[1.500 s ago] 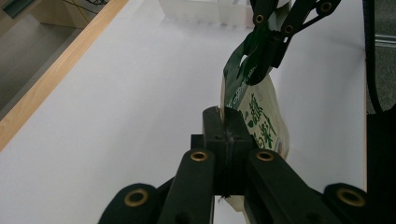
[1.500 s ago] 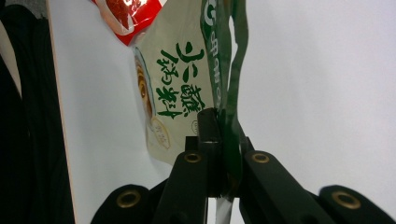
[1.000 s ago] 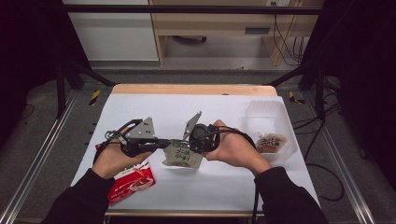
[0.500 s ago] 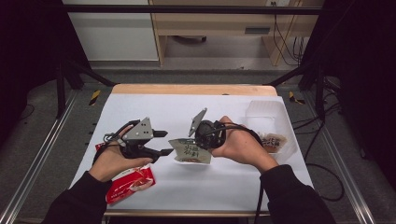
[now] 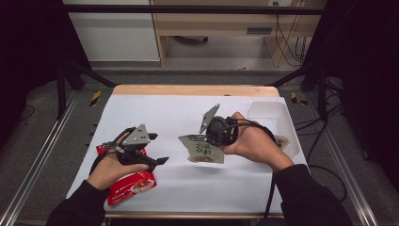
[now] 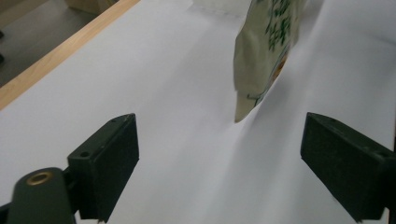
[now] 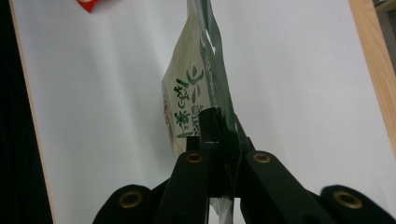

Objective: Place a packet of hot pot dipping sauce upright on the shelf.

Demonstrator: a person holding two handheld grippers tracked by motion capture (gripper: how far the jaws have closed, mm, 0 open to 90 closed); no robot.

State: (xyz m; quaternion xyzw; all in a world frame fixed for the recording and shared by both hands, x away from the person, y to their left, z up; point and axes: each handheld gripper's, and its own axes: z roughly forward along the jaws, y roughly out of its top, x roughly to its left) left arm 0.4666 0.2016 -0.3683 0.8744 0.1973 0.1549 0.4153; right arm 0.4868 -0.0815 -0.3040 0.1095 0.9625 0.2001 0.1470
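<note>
A cream snack pouch with green writing point(image 5: 203, 150) hangs just above the white table sheet point(image 5: 164, 113), right of centre. My right gripper point(image 5: 210, 140) is shut on its upper edge. In the right gripper view the black jaws point(image 7: 217, 128) pinch the pouch's clear seam point(image 7: 212, 51), and the printed face point(image 7: 189, 93) turns left. My left gripper point(image 5: 159, 163) sits lower left of the pouch, apart from it. Its jaws have just been opening and stand wide point(image 6: 219, 163) with nothing between them. The pouch point(image 6: 264, 51) hangs beyond them.
A red snack packet point(image 5: 129, 186) lies under my left hand near the front left edge; its corner point(image 7: 91, 3) also shows in the right gripper view. A clear plastic box point(image 5: 268, 110) stands at the right rear behind my right hand. The table's wooden edge point(image 5: 195, 89) runs along the back.
The left gripper let go of the pouch, opened wide and drew back left and down. The right gripper carried the pouch a little to the right and up.
</note>
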